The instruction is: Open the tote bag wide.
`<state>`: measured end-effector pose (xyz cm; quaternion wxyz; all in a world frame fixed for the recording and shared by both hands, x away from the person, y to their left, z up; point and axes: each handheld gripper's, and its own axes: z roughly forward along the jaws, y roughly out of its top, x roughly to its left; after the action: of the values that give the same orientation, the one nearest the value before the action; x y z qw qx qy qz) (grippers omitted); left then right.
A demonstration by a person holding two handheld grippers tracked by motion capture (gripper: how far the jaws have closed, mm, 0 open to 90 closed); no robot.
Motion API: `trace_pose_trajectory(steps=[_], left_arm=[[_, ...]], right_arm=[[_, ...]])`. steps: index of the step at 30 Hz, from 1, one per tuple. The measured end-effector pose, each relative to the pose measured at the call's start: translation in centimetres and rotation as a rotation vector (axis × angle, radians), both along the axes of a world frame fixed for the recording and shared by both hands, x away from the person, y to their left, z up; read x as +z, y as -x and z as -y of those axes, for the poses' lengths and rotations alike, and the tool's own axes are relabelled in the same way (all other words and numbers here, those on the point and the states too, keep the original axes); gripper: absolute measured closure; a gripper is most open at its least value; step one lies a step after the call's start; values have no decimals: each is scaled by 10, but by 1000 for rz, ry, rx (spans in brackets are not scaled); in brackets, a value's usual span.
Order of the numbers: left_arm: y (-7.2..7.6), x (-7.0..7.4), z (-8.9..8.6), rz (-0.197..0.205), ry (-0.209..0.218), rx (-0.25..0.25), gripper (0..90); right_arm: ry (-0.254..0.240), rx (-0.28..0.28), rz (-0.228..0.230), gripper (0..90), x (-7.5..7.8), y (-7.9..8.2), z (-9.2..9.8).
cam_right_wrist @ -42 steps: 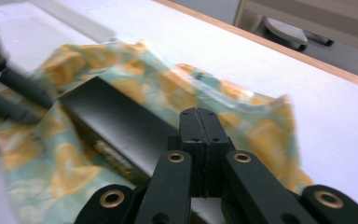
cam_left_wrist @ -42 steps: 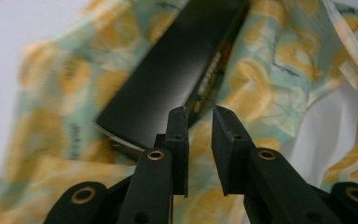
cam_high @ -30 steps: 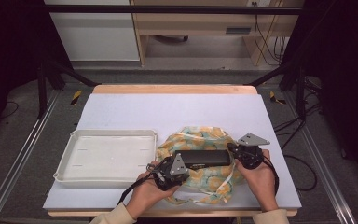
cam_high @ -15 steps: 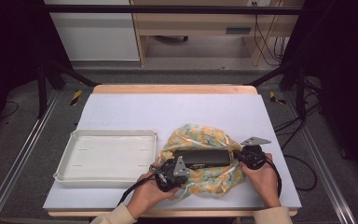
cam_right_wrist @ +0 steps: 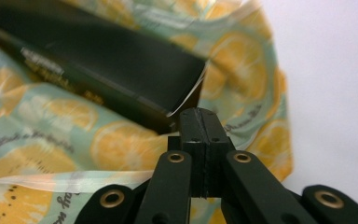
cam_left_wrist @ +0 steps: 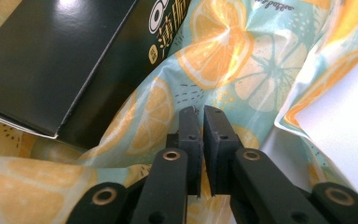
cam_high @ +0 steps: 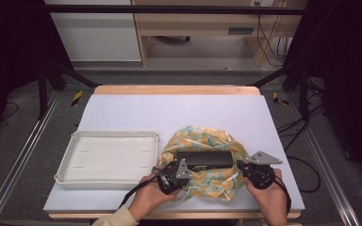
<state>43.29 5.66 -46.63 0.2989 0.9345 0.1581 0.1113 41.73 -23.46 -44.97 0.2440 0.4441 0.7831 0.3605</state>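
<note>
the left gripper (cam_high: 169,176) sits at the near left edge of the lemon-print cloth (cam_high: 202,162). its jaws have just been closing and are now nearly together; in the left gripper view a thin gap shows between the left gripper (cam_left_wrist: 203,112) pads, and whether a fold of the cloth (cam_left_wrist: 242,60) is pinched there cannot be told. just beyond the tips lies the near corner of the black box (cam_left_wrist: 51,60), resting on the cloth.

the right gripper (cam_high: 257,172) is at the cloth's near right edge, with its jaws pressed fully together. in the right gripper view the right gripper (cam_right_wrist: 199,112) tips stand just at the corner of the black box (cam_right_wrist: 107,60), with the cloth (cam_right_wrist: 242,70) under and around it; whether cloth is caught between the pads cannot be told.

the black box (cam_high: 203,160) lies lengthwise across the middle of the bunched cloth, between the two grippers. the cloth sits on the white table (cam_high: 179,110), toward its near right part. just left of the cloth, nearly touching it, is a white tray (cam_high: 70,162).
</note>
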Motion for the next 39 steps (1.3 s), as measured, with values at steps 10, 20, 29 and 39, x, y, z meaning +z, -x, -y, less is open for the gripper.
trace_pose_trajectory(steps=[10, 20, 29, 39], left_arm=[[-1, 0, -4, -10, 1, -6, 895], [1, 19, -12, 10, 81, 10, 900], [2, 38, -31, 5, 158, 39, 900], [15, 49, -84, 26, 261, 122, 787]], right_arm=[[47, 35, -152, 900, -22, -3, -9], [28, 103, 10, 864, 38, 4, -7], [236, 343, -32, 566, 66, -37, -31], [339, 508, -175, 376, 43, -67, -43]])
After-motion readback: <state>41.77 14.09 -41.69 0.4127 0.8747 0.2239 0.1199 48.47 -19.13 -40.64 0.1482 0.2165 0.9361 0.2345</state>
